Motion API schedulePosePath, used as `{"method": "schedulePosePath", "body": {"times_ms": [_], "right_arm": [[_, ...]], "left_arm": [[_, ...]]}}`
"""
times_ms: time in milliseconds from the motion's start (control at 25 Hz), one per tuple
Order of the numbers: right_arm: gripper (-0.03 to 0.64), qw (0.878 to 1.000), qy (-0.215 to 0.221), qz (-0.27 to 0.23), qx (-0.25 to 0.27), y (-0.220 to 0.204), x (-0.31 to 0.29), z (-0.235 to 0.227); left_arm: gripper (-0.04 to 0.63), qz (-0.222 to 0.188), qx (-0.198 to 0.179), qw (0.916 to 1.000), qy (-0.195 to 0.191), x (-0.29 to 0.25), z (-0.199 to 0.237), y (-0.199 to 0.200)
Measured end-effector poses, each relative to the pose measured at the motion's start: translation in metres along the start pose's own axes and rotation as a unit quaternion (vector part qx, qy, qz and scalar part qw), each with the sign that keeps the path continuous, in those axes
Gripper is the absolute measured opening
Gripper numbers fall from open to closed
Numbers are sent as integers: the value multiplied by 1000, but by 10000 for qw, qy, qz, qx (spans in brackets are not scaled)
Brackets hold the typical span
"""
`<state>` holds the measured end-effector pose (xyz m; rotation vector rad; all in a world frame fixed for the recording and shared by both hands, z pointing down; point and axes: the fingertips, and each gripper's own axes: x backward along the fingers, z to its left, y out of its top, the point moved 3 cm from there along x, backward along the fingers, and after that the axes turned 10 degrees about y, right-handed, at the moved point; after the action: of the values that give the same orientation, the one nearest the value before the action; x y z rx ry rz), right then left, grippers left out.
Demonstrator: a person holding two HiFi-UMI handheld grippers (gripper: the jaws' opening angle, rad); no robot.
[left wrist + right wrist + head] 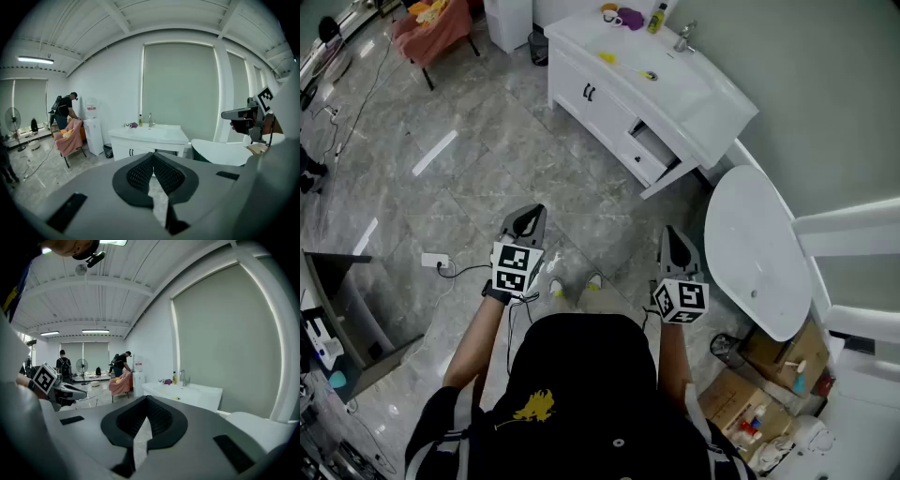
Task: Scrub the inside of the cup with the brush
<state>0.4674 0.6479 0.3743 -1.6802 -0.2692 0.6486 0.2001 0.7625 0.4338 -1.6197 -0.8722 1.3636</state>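
Observation:
The cup (618, 17), white with something purple beside it, stands at the far end of the white vanity top (694, 89), a few steps ahead of me. A yellow-handled brush (628, 66) lies on the top beside the basin. My left gripper (532, 215) and right gripper (673, 235) hang at waist height over the floor, both shut and empty, pointing toward the vanity. In the left gripper view the shut jaws (153, 155) aim at the vanity (150, 134) and cup (132, 124). The right gripper (146, 400) faces the cup (166, 381) and brush (174, 398).
A yellow bottle (657, 17) and a faucet (682, 37) stand on the vanity, and a drawer (653, 150) is pulled out. A white oval tub (759, 248) lies at the right, cardboard boxes (769, 366) near it. A draped chair (436, 28) and people (119, 364) stand farther off.

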Motion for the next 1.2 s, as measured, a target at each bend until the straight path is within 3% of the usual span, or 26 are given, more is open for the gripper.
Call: {"method": "schedulePosePath", "body": {"times_ms": [120,320,480,600,720,800,920,1080,1200], "right_arm": [[23,9997,136,-152,94,17,-10,-31],[25,9989,217,-386,123,33,-18,-71],[23,9979,384,-526,45,40,-26,-98],[23,9976,366,-587,-31,32,-23,-116],[25,9959,174,-735,-501,15,-7,-135],[25,9963,130,-676,-521,5,-10,-146],[25,9972,173,-509,-518,-4,-22,-164],[25,9962,534,-458,-523,1,-36,-161],[25,9949,981,-211,-77,11,-43,-149]], "left_arm": [[18,-211,-23,9997,128,-21,-24,29],[18,-366,-522,9979,150,-49,-63,69],[18,-462,-689,9963,219,-64,-88,96],[18,-382,-765,9958,335,-71,-98,107],[20,-317,-859,9944,525,-65,-103,113],[20,-288,-992,9926,633,-68,-100,119],[20,-217,-904,9932,694,-76,-103,124],[20,-381,-952,9906,910,-82,-100,136],[20,-426,-767,9917,944,-89,-95,140]]}}
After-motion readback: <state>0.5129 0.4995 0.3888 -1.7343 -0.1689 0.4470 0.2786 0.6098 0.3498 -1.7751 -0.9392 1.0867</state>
